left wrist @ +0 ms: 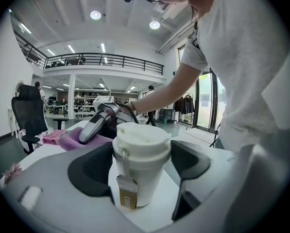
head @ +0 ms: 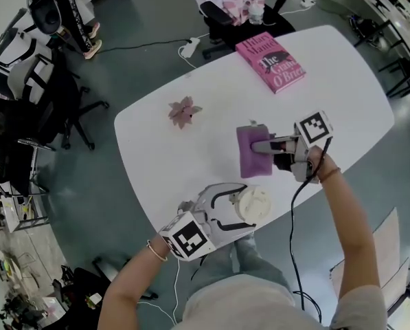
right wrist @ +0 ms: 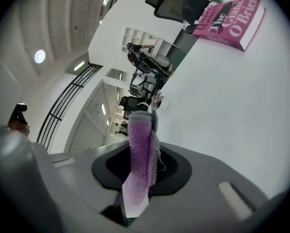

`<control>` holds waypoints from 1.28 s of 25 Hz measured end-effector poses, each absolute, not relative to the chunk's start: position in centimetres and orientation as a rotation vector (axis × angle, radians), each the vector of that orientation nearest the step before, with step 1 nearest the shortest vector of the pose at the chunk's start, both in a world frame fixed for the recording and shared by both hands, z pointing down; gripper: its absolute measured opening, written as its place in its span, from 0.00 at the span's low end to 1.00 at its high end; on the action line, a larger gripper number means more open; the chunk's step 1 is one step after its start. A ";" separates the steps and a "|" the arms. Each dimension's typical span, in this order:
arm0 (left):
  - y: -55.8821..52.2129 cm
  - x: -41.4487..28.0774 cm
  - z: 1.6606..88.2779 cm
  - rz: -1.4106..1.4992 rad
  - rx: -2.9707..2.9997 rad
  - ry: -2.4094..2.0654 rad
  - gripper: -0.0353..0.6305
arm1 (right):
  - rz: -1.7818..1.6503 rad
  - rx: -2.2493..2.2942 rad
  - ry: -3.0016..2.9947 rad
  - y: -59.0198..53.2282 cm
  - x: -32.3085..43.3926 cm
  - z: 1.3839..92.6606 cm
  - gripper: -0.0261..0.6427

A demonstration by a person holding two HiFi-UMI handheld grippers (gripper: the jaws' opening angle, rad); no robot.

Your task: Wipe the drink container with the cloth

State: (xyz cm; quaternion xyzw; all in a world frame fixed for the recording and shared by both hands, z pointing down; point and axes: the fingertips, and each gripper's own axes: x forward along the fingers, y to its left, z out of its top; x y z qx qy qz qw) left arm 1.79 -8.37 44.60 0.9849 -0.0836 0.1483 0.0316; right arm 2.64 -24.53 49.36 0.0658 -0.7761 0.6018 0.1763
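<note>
**Cup clamped, cloth pinched**

My left gripper (head: pixel 237 207) is closed on the white drink container (left wrist: pixel 142 154), which stands at the near edge of the tabletop (head: pixel 191 163). I cannot fully read the print on its tag. My right gripper (head: pixel 254 145) pinches the purple cloth (head: pixel 249 162) near the tabletop's middle, and the jaws cover one cloth end.

Pink book (head: pixel 270 62) lying flat toward upper right on white table (head: pixel 342 95); small pink flower (head: pixel 183 111) left of centre.

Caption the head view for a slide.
Left gripper grips the cup; right gripper pinches the purple cloth on the table.
</note>
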 end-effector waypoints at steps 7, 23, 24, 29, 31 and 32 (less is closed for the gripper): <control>-8.5 1.7 44.8 0.473 3.043 -0.262 0.62 | 1.980 -0.010 -2.033 -24.0 -0.7 49.5 0.16; -8.5 1.6 44.9 0.483 3.039 -0.259 0.62 | 2.057 -0.214 -1.834 -21.1 -2.4 50.7 0.16; -8.5 1.6 45.0 0.483 3.039 -0.260 0.62 | 2.052 -0.219 -1.833 -21.0 -2.5 50.7 0.16; -8.5 1.7 44.9 0.487 3.039 -0.262 0.62 | 1.997 -0.233 -1.874 -20.8 -2.6 50.2 0.16; -8.5 1.7 44.8 0.488 3.039 -0.263 0.62 | 1.959 -0.226 -1.902 -20.7 -2.5 50.1 0.16; -8.4 1.7 44.8 0.485 3.038 -0.262 0.62 | 1.938 -0.226 -1.917 -20.7 -2.5 50.0 0.16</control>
